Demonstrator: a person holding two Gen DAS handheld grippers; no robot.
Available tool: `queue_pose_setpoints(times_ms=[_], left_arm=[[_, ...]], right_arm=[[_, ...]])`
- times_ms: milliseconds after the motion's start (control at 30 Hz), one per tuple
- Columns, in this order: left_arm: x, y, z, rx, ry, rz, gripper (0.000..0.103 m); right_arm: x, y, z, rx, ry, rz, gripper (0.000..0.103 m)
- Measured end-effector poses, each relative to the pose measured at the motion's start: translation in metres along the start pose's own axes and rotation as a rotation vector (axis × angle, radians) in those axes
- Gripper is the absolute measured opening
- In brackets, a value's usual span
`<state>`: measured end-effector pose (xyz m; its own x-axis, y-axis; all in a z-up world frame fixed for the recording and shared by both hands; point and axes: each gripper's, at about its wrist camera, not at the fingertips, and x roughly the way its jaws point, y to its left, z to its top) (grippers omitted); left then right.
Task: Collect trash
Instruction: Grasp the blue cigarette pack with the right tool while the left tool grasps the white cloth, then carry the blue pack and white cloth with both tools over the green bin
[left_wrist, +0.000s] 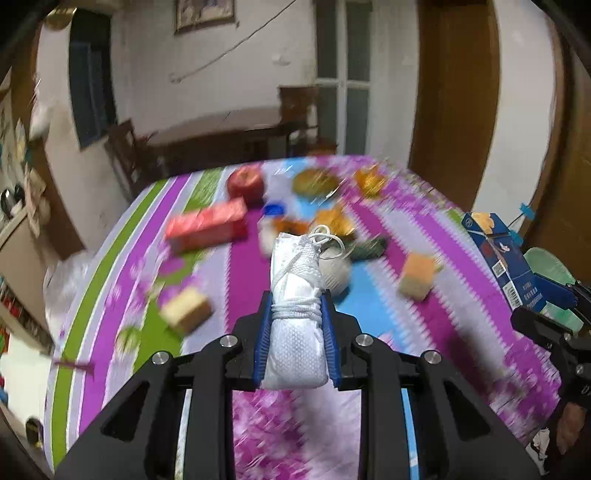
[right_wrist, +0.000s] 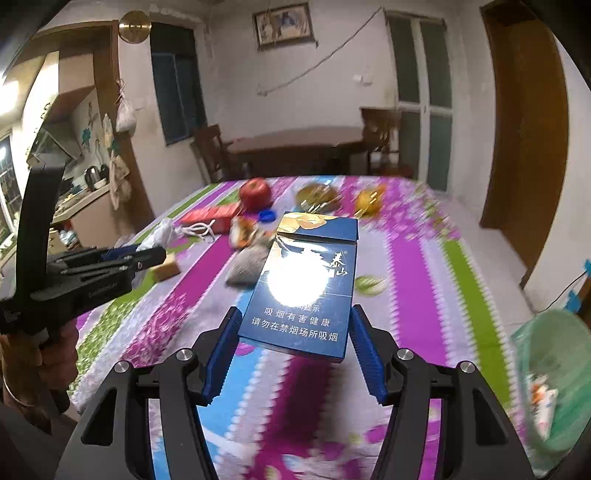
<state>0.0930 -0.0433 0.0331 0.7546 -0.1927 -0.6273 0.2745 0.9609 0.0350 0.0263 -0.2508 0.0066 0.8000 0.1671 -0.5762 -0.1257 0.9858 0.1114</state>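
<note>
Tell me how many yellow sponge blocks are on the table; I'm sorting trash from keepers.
2: one sponge block on the green stripe at left, another sponge block right of the left gripper. More may hide behind it.

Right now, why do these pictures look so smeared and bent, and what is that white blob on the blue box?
Left wrist view: the tablecloth and its clutter are motion-smeared, while the white bundle gripped close up stays sharp. Right wrist view: the white blob is lamp glare on the glossy blue cigarette box; the room behind is fairly crisp, the green bin blurred. Both views: the fisheye lens bows walls and door frames.
</note>
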Motion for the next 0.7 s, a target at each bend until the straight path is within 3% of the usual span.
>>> queue_pose_setpoints(times_ms=[367, 700], left_arm=[[-0.002, -0.09, 0.058, 0.126, -0.088, -0.141, 0.024], [0.022, -0.2, 0.086, 0.274, -0.102, -0.229, 0.024]], right_arm=[[-0.074, -0.076, 0.031, -0.009, -0.138, -0.217, 0.061], [-0.128, -0.168, 0.031, 0.058, -0.133, -0.404, 0.061]])
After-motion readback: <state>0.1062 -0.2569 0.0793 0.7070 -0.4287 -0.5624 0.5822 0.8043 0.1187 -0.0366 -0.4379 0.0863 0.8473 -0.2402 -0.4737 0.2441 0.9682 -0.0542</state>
